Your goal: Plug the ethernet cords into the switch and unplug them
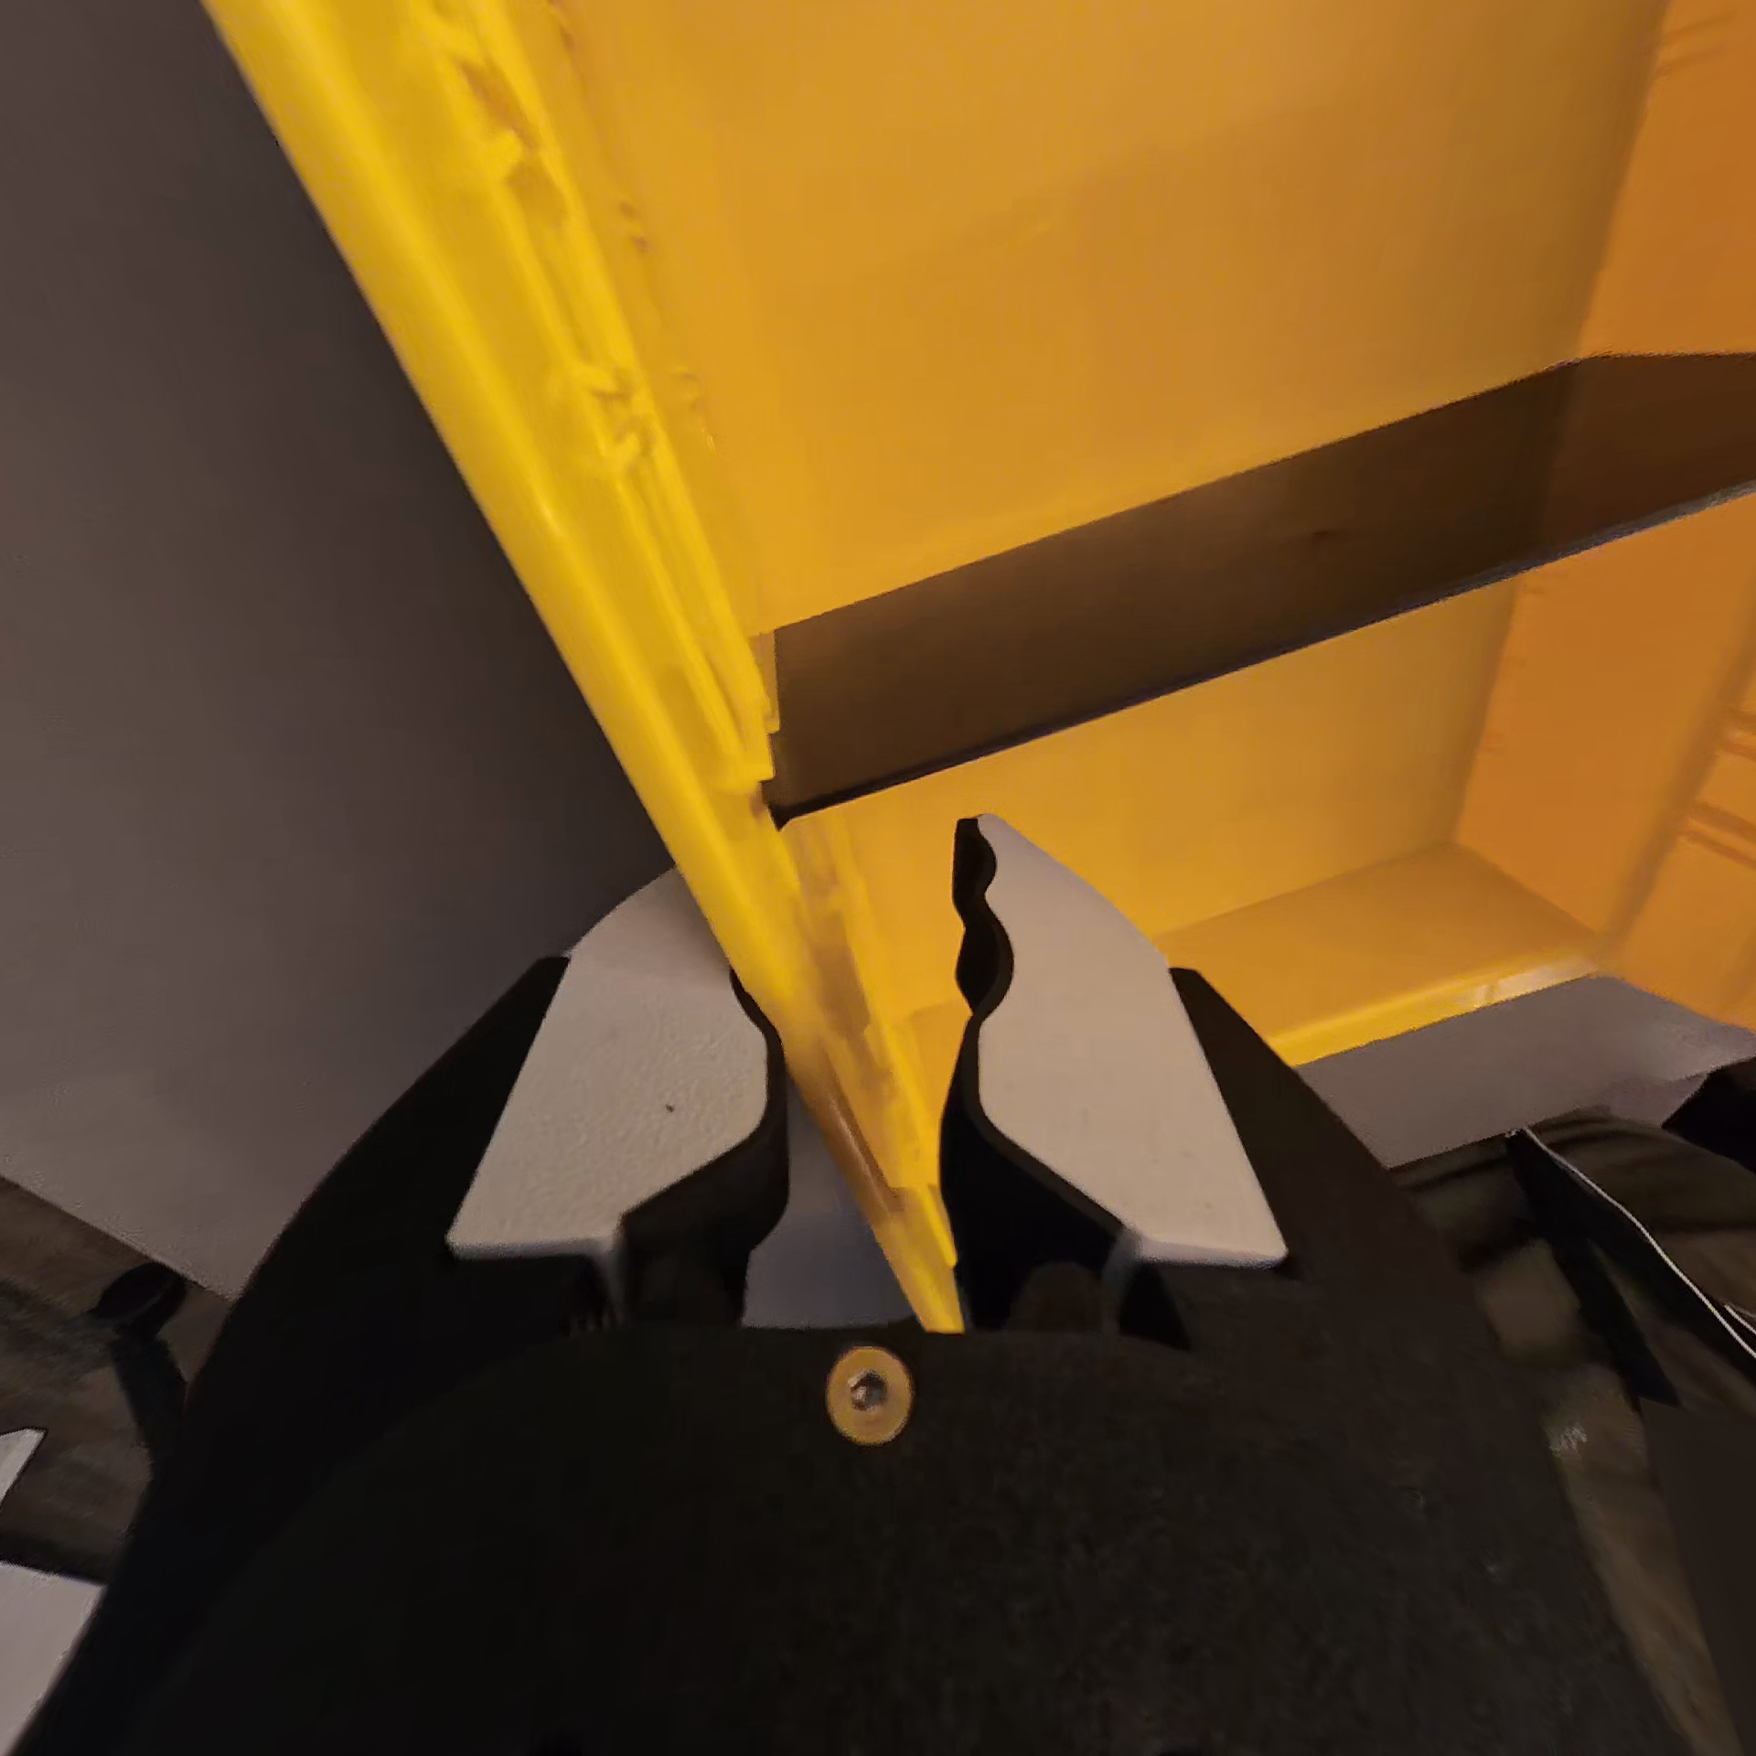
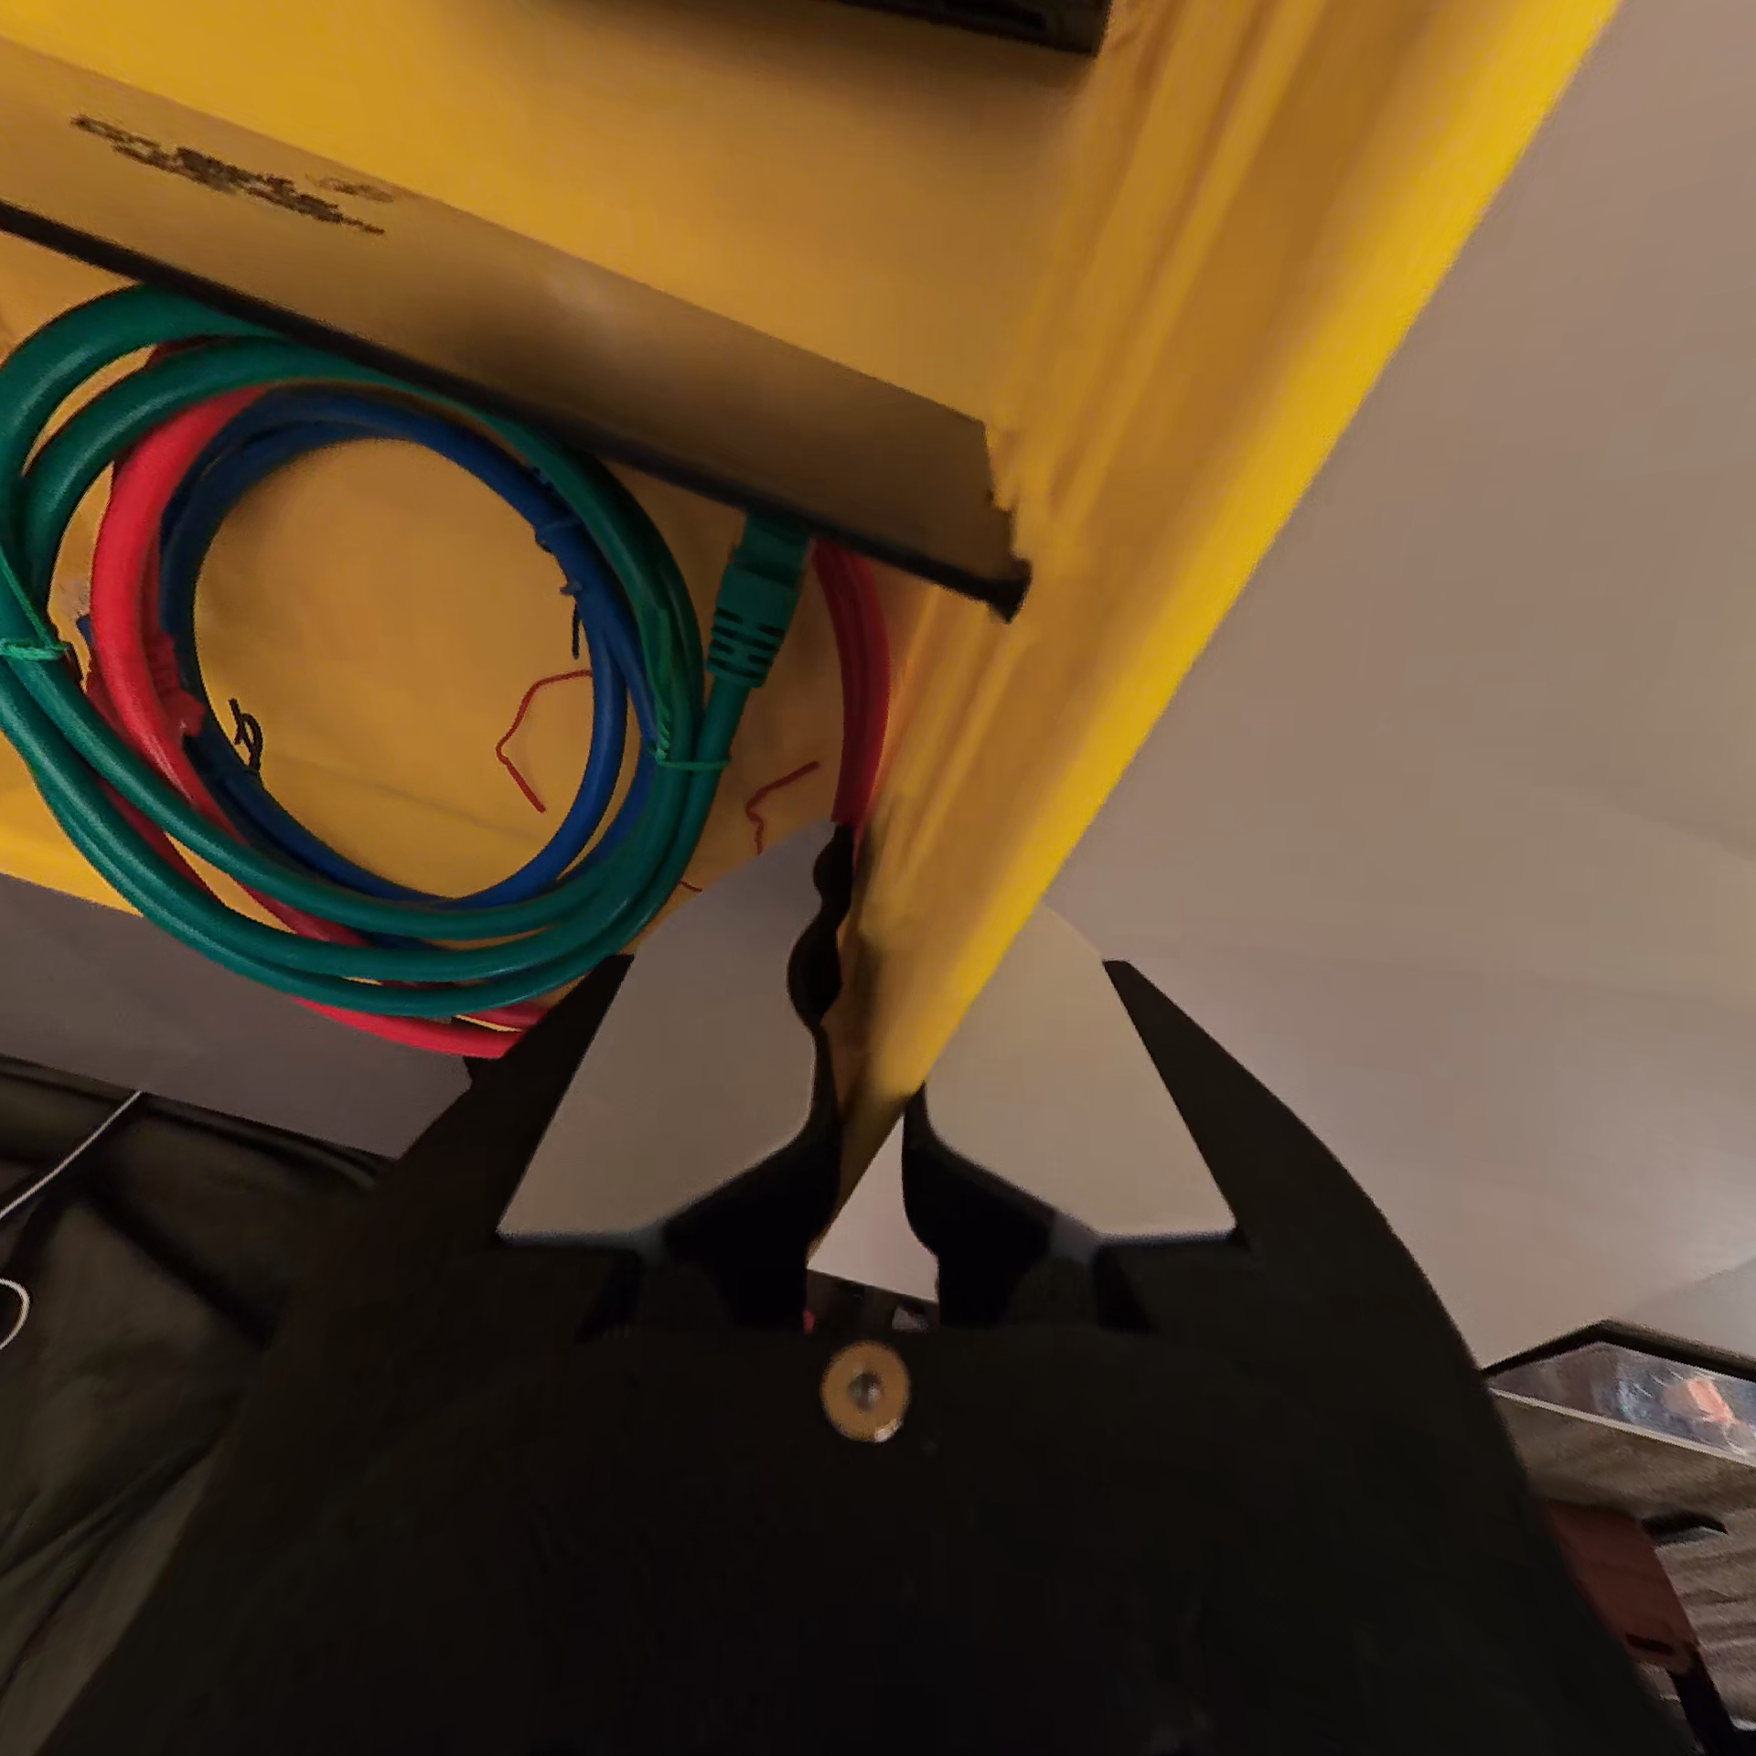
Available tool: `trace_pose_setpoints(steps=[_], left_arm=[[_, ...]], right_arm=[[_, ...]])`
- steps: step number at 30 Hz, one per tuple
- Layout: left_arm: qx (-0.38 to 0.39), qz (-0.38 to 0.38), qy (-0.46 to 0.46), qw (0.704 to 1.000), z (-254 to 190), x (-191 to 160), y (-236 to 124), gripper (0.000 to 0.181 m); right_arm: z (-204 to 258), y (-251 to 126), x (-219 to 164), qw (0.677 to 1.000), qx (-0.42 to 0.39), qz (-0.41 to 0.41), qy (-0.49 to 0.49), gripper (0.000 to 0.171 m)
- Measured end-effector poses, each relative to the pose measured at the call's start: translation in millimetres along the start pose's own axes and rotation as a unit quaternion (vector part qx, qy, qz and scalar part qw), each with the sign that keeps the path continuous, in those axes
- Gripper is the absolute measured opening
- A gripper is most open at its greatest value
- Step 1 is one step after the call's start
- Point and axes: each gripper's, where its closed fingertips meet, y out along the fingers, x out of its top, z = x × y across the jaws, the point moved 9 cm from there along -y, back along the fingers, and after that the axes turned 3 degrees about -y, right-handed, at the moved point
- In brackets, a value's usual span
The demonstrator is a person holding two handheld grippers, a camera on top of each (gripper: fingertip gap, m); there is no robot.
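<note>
A yellow plastic bin (image 1: 1093, 238) fills both views, split by a dark divider (image 1: 1235, 589). My left gripper (image 1: 846, 884) is shut on the bin's left wall (image 1: 532, 475), one finger on each side. My right gripper (image 2: 936, 884) is shut on the bin's right wall (image 2: 1188, 428). In the right wrist view the near compartment holds coiled ethernet cords: green (image 2: 285, 912), red (image 2: 133, 570) and blue (image 2: 608, 760). A green plug (image 2: 755, 608) lies against the divider (image 2: 570, 380). The coil overlaps the bin's near rim. The left wrist view shows empty compartments. A black object (image 2: 950, 19) shows at the top edge; I cannot tell if it is the switch.
A pale grey surface (image 1: 1473, 1055) lies under the bin. Dark fabric (image 2: 95, 1378) sits close below the grippers. A dark-framed object (image 2: 1634, 1397) is at the lower right. A plain wall (image 1: 238, 570) stands to the left. The grippers' ends are close to 65 centimeters from one another.
</note>
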Motion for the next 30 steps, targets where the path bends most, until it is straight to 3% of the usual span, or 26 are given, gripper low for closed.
trace_pose_setpoints(steps=[5,14,23,26,29,30], left_arm=[[0.008,0.029,0.044,0.999,-32.1,-1.3,5.9,0.025],[0.051,0.032,0.105,0.993,-80.1,3.2,14.8,0.044],[0.004,0.052,0.132,0.99,-83.9,-6.3,10.2,0.048],[-0.002,0.024,0.14,0.99,-78.8,-9.8,-2.7,0.048],[-0.015,-0.025,0.136,0.99,-70.9,-15.1,-22.2,0.049],[-0.02,-0.044,0.134,0.99,-68.3,-17.0,-29.2,0.049]], right_arm=[[24.8,1.3,9.6,1.0,-0.006,0.012,-0.017,0.008],[100.8,14.4,37.5,0.994,0.003,0.025,-0.104,0.011],[133.6,25.2,38.1,0.99,0.018,0.047,-0.135,0.022],[133.4,3.6,23.8,0.996,0.02,-0.001,-0.086,0.025],[141.4,-32.9,2.1,0.992,-0.003,-0.117,-0.042,0.03],[150.6,-46.5,-5.8,0.987,-0.008,-0.16,-0.035,0.04]])
